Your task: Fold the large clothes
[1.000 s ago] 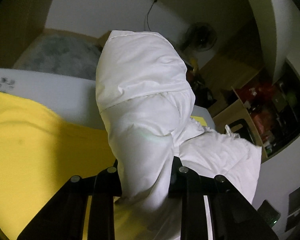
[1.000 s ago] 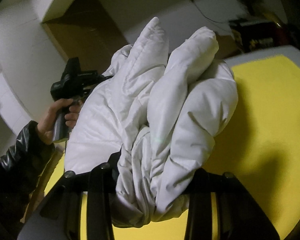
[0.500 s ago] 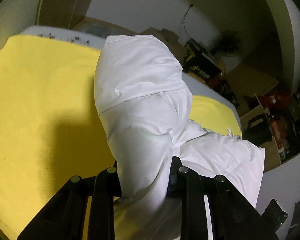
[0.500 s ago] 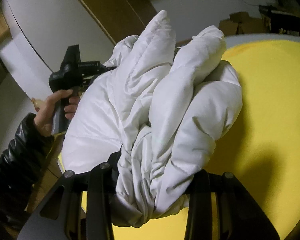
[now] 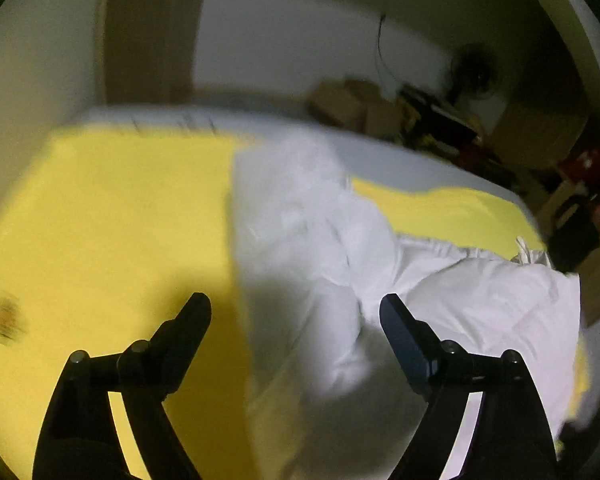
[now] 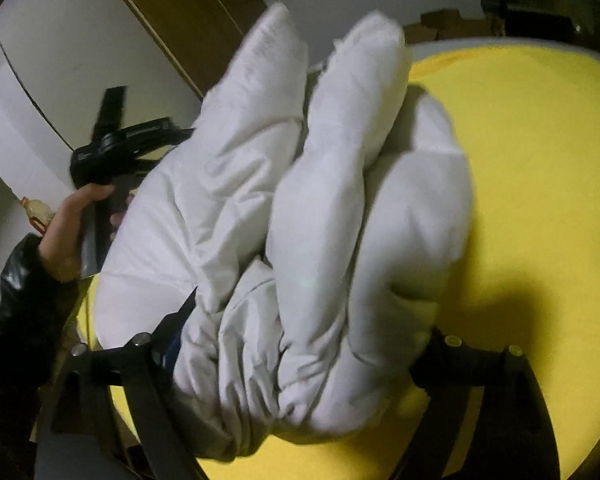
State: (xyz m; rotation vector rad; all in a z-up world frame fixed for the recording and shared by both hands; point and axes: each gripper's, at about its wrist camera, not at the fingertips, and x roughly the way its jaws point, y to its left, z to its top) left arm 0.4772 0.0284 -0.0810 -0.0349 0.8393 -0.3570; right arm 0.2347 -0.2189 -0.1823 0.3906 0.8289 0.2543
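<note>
A white puffy jacket [image 5: 320, 248] lies over the yellow sheet [image 5: 112, 220] of the table. My left gripper [image 5: 296, 312] is open, its black fingers [image 5: 188, 328] spread wide, with the jacket lying loose between and beyond them. In the right wrist view the same jacket [image 6: 300, 216] is bunched in thick folds between the fingers of my right gripper [image 6: 296, 336], which is shut on it a little above the yellow sheet [image 6: 540, 184]. The left gripper's body [image 6: 116, 148] and the hand holding it show at the left.
Cardboard boxes [image 5: 352, 104] and dark clutter stand behind the table's far edge, with a fan [image 5: 476, 76] by the white wall. A brown wooden door [image 6: 192, 20] is at the back left. A black-sleeved arm [image 6: 16, 308] is at the table's left side.
My left gripper has opened and let go of the jacket, which has dropped onto the yellow sheet. My right gripper's jaws stand wider but stay on the bunched jacket.
</note>
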